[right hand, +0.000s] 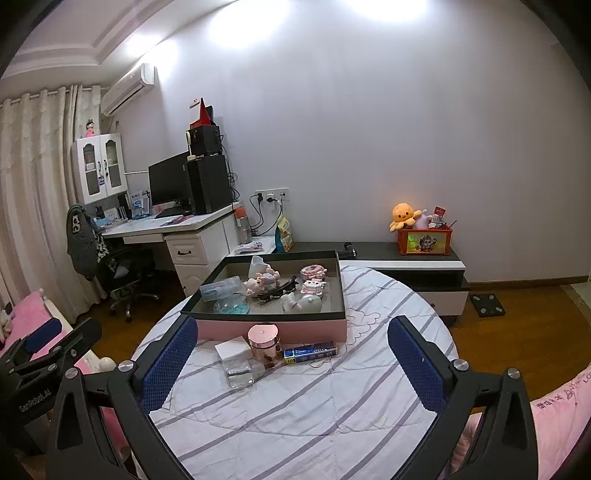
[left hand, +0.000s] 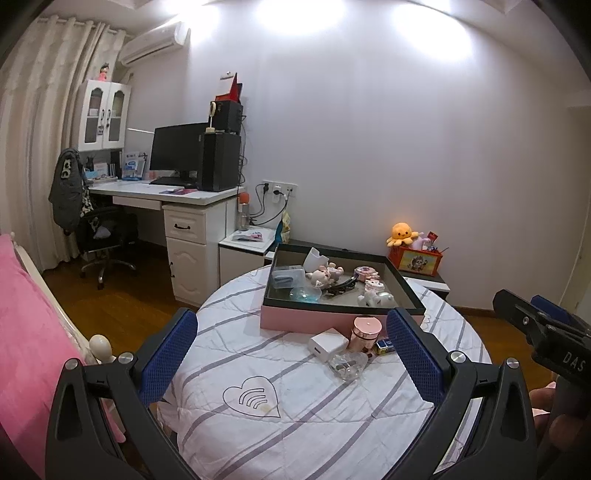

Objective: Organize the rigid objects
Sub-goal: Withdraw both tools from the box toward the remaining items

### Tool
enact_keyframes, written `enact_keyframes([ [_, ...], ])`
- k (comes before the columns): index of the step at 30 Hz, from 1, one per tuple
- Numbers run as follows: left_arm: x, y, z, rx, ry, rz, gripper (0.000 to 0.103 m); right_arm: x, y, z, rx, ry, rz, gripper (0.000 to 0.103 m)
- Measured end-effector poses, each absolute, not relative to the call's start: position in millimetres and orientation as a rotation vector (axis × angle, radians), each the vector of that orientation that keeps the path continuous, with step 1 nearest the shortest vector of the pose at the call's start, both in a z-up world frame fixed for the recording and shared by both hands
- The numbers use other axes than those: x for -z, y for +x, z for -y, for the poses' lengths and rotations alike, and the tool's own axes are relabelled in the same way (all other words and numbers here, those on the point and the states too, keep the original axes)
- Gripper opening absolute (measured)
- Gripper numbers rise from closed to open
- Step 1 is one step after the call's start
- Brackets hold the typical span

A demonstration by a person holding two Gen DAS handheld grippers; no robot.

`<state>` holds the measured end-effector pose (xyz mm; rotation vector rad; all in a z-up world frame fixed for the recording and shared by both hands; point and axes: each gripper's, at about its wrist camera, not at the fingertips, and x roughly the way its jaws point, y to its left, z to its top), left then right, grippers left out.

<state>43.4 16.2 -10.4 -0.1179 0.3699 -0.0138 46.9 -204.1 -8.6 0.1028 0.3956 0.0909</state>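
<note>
You face a round table (right hand: 295, 417) under a striped cloth in a bedroom. Your left gripper (left hand: 291, 354) and right gripper (right hand: 291, 362) both hover spread wide, empty. Just beyond lie a white cube (right hand: 232, 350), pink jar (right hand: 263, 343), clear bottle (right hand: 242, 373) and blue box (right hand: 310, 352). Behind, a pink tray (right hand: 273, 328) holds figurines, hard to tell apart.

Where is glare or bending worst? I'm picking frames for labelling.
Left wrist view: ceiling lights blow out the wall top; curtain bows at the edge. Right wrist view: similar glare up top, dark corners, but the pink box stays sharp.
</note>
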Motion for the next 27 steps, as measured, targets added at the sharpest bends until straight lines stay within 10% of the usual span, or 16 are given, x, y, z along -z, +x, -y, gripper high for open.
enact_keyframes([
  [27, 88.7, 119.4, 23.6, 0.145, -0.03, -0.633, 0.103, 76.3, 117.4, 227.4, -0.077, 0.054, -0.639, 0.103],
])
